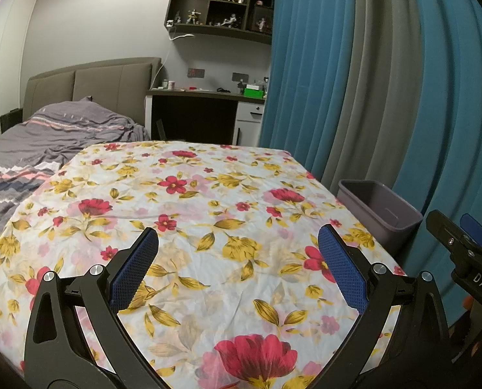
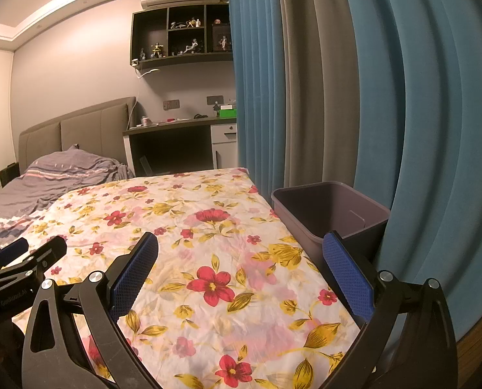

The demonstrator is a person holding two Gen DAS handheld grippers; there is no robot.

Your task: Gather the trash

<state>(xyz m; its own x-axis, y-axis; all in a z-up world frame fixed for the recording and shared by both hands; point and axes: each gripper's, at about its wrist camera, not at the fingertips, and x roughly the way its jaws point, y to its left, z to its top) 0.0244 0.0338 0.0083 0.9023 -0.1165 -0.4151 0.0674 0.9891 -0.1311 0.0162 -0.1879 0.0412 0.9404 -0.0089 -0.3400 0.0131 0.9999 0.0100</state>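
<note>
Both black two-finger grippers with blue pads, left gripper point(image 1: 237, 243) and right gripper point(image 2: 241, 249), hover jaws wide apart, gripping nothing, over the flower-print cloth-covered table point(image 1: 189, 201), while the grey plastic rectangular trash bin point(image 2: 331, 207) sits off the table's right edge, just past the right one's right finger.

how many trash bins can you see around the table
1. A single grey bin stands off the right edge of the floral-cloth table, against the blue curtain. Its visible inside looks empty. Others could be hidden below the table.
</note>
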